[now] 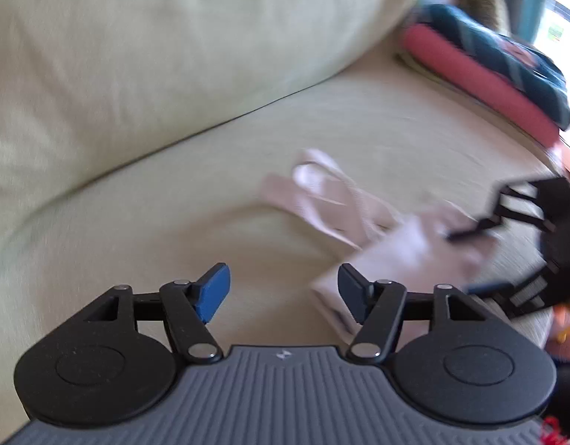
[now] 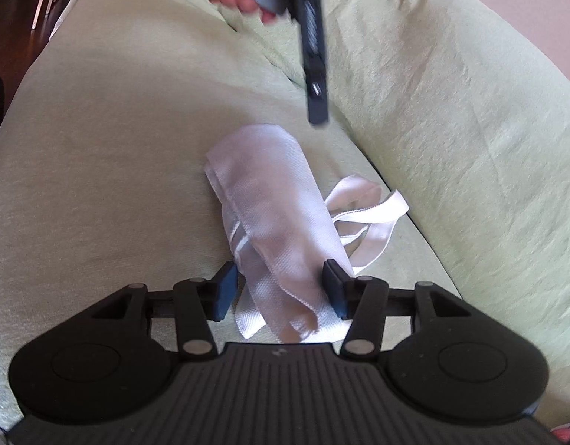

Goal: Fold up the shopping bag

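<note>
A white bag (image 2: 270,200) lies bunched on a sofa (image 2: 99,148). Both claws, left (image 1: 284,293) and right (image 2: 280,291), gape empty. Loose handles (image 2: 363,200) may snag and undo folds.

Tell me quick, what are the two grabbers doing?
Left gripper: open, holding nothing.
Right gripper: open around the white bag, not squeezing it.

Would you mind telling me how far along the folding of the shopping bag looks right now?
Mostly done, it seems: the white shopping bag lies on the green sofa seat as a narrow bundle. The right gripper is open astride its near end; the left gripper is open, holding nothing. Left: the handles trail loose beside it, untucked.
</note>
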### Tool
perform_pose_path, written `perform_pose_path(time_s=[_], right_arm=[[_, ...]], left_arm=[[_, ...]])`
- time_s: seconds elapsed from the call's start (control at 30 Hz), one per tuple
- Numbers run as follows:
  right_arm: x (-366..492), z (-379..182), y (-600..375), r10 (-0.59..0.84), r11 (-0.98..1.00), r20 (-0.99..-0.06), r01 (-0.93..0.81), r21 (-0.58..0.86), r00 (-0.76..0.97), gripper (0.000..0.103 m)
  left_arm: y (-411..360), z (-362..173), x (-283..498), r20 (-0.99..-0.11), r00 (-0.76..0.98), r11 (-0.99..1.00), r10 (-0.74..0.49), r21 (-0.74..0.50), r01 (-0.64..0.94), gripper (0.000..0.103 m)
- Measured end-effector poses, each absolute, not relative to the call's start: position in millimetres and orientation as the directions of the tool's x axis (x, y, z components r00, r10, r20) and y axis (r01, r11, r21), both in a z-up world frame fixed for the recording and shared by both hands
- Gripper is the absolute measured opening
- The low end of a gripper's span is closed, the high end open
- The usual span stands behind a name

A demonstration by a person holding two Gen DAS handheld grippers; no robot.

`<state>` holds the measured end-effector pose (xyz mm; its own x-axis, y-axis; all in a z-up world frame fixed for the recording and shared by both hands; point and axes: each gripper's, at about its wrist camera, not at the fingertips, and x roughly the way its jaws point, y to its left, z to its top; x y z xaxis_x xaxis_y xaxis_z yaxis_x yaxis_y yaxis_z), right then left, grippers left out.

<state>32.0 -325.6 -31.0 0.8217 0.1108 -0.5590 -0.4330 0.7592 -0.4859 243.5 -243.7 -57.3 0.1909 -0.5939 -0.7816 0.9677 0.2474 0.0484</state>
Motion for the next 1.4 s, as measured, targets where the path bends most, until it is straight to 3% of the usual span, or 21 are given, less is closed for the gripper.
perform_pose_path(time_s=[0.1, 0.17, 0.3, 0.5, 0.67, 0.9, 1.07, 1.27, 1.4], right_arm=[[29.7, -36.1, -321.5, 0.105, 0.722, -0.558, -0.449, -0.526, 0.823, 0.052], [28.8, -40.2, -318.1, 0.102, 0.699, -0.558, -0.458, -0.549, 0.824, 0.053], [32.4, -47.0, -319.8, 0.101, 0.639, -0.55, -0.477, -0.603, 0.829, 0.053], [62.9, -58.8, -334.2, 0.147, 0.65, -0.507, -0.47, -0.598, 0.849, 0.053], [70.9, -34.9, -343.2, 0.189, 0.781, -0.588, -0.483, -0.395, 0.786, 0.048], [64.8, -5.4, -358.4, 0.411, 0.828, -0.701, -0.561, 0.019, 0.583, 0.047], [82.4, -3.3, -382.1, 0.571, 0.784, -0.702, -0.536, 0.313, 0.426, 0.047], [102.1, -18.4, -419.3, 0.727, 0.676, -0.632, -0.441, 0.591, 0.268, 0.046], [121.1, -40.4, -445.4, 0.797, 0.603, -0.561, -0.351, 0.717, 0.222, 0.048]], left_arm=[[-251.6, -71.9, 173.8, -0.752, 0.181, -0.018, -0.634, 0.248, 0.968, 0.072], [-262.1, -98.7, 139.5, -0.775, 0.218, -0.186, -0.593, 0.396, 0.899, 0.072], [-269.0, -143.2, 123.0, -0.775, 0.333, -0.342, -0.537, 0.561, 0.753, 0.071], [-281.8, -139.3, 161.7, -0.807, 0.263, -0.236, -0.528, 0.438, 0.868, 0.07], [-280.0, -115.4, 169.9, -0.834, 0.163, -0.179, -0.527, 0.296, 0.938, 0.065], [-240.5, -81.7, 138.3, -0.859, -0.075, -0.222, -0.507, 0.046, 0.974, 0.06], [-235.8, -87.8, 143.2, -0.853, -0.066, -0.15, -0.518, 0.014, 0.989, 0.062], [-256.5, -91.6, 179.4, -0.84, -0.129, -0.102, -0.527, -0.088, 0.991, 0.068], [-253.4, -79.6, 177.7, -0.836, -0.044, -0.121, -0.547, 0.027, 0.992, 0.067]])
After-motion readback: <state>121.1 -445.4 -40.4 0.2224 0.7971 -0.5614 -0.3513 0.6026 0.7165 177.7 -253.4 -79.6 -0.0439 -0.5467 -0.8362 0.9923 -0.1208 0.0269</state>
